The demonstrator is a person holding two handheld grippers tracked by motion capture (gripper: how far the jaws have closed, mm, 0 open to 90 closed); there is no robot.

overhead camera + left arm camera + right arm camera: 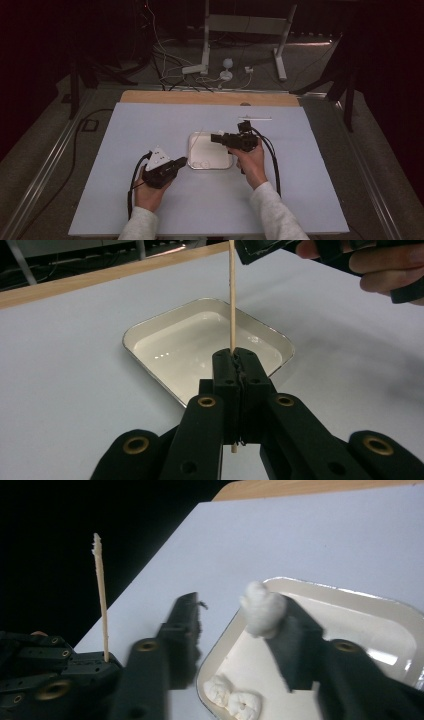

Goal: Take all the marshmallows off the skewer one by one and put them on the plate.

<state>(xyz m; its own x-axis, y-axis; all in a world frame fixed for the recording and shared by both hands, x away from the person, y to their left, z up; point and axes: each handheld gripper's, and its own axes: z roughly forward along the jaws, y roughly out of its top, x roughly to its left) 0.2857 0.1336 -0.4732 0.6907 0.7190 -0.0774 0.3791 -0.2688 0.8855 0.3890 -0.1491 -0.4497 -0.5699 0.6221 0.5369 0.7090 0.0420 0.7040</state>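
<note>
The high view looks forward and down over the whole counter (150,210). Both gripper views sit low and close, sharing the white tray (150,327).

Jaws clamped on upright wooden skewer (232,300), white tray (150,330) behind

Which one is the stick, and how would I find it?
Look at the white tray in the middle of the pale table. Just beside its near edge, the left gripper pinches a thin wooden stick that stands straight up. It is the only long, skinny, tan thing there; the lumps in the tray are white and puffy.
</note>
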